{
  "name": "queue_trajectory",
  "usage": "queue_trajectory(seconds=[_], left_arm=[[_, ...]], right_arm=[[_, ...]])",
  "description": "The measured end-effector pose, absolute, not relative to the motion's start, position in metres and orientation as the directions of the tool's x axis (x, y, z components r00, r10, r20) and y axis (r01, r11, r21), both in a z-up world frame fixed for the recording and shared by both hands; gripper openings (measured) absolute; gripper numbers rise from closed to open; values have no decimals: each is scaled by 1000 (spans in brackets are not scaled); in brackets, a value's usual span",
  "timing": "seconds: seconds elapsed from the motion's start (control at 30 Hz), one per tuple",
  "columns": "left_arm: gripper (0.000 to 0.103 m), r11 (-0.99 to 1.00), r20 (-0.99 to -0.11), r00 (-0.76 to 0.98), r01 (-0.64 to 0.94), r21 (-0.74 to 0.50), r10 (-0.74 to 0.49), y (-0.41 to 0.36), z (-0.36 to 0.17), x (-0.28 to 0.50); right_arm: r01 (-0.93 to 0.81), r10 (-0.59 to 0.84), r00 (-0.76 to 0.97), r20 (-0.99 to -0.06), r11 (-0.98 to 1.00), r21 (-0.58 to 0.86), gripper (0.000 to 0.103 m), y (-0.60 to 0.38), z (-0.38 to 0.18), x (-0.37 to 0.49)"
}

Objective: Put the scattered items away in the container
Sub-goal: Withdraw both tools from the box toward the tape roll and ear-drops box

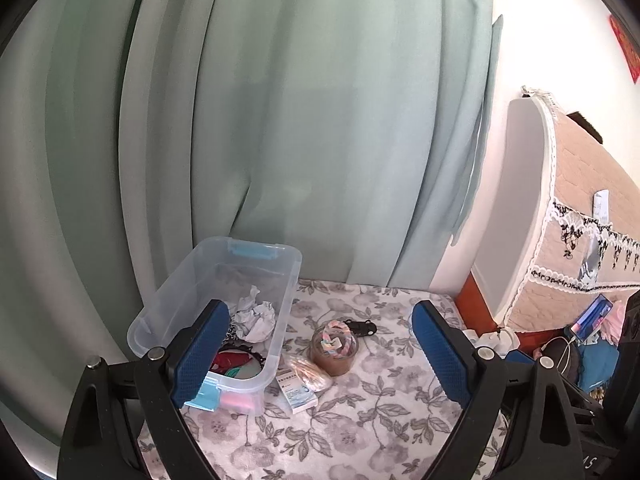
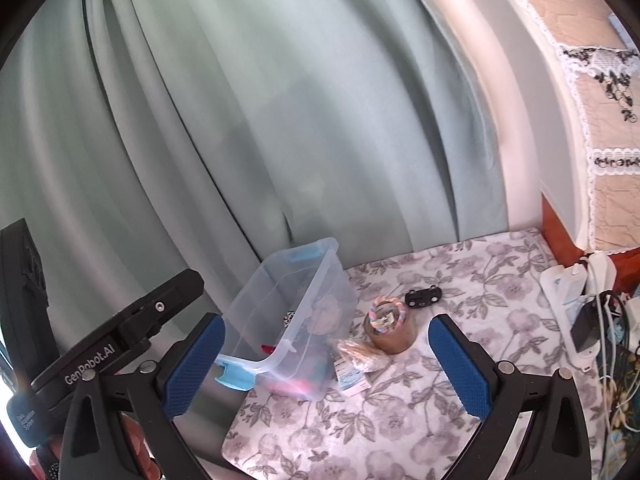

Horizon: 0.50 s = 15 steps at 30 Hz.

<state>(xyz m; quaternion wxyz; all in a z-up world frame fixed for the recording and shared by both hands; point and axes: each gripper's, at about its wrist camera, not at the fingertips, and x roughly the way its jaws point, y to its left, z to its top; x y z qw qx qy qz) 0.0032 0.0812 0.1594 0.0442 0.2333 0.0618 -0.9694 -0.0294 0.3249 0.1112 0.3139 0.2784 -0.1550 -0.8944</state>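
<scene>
**Both grippers spread wide and empty over the floral bed cover**

From my left gripper (image 1: 320, 354) I see its blue-padded jaws standing wide with nothing between them. My right gripper (image 2: 326, 364) is just as wide and just as empty. Only the right wrist view shows the left gripper from outside, as a black arm at its left edge, with fingers of the hand below it.

The grey-flowered quilted bed cover (image 1: 360, 432) carries everything. Nearest, beside the box's near corner, lies a small white and blue cardboard packet (image 1: 298, 394), with a clear crinkled wrapper of pale sticks (image 1: 310, 372) touching it. Just beyond stands a brown round jar topped with a pastel twisted rope (image 1: 334, 350), and further on, apart from it, a small black clip-like piece (image 1: 360, 327).

The clear plastic storage box with light blue latches (image 1: 286, 308) sits along the cover's left edge. The left wrist view looks into it: crumpled white paper (image 1: 254, 314), a red item (image 1: 232, 360) and something green. From the right I mostly see its side wall.

Behind hangs a pale green pleated curtain (image 1: 260, 120). At the right stands a white headboard draped in a beige lace-trimmed cover (image 1: 580, 200). Only the right view shows the white power strip with cables (image 2: 568, 300) at the cover's right edge.
</scene>
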Motion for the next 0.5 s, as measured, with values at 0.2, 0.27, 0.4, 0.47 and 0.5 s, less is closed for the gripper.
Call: queue_trajectory(seconds=[0.2,0.27,0.4,0.47,0.5], left_arm=[[94,-992,-470,-883,77,-101,-21,104,157,-1],[94,-992,-474,-880,54,-111,5,109,154,-3],[96,-995,-482,-876,41,-96,10,119,150,-8],[98,-995,-486,-874,43,-89,6,121,148,-10],[98,-995,-488,-873,43,-85,4,122,147,-11]], right_arm=[[459,-646,-657,-389,-752,474,103,349,108,-30],[454,-643,-660,-387,-753,477,103,357,106,-31],[432,-624,-678,-389,-766,476,103,371,102,-32],[428,-617,-684,-389,-771,472,103,374,100,-33],[425,-614,-685,-392,-774,469,103,375,99,-33]])
